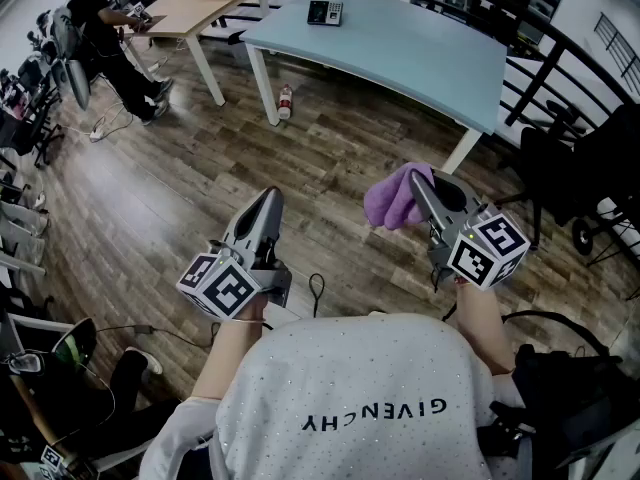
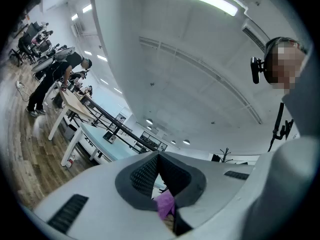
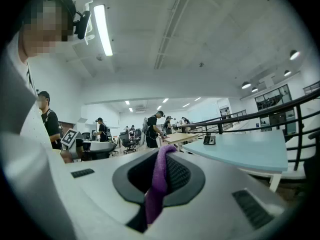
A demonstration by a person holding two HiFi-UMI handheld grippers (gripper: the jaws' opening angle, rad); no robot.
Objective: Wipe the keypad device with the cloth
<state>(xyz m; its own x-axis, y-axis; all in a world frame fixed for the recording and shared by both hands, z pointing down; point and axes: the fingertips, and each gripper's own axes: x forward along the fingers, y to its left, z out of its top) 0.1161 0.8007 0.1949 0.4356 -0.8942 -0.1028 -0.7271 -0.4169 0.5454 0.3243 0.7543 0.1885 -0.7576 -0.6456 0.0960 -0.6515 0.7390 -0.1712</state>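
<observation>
Cloth (image 1: 392, 199) in right gripper (image 1: 416, 181)

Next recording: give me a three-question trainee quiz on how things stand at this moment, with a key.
1. What is clamped in the right gripper?
A) a sponge
B) the purple cloth
C) nothing
2. True or false: the keypad device lies on the wooden floor.
3. Fill in: the left gripper has its jaws ____, with nothing between them.

Key
1. B
2. False: it lies at the far end of the light-blue table, well away from both grippers.
3. shut
</observation>
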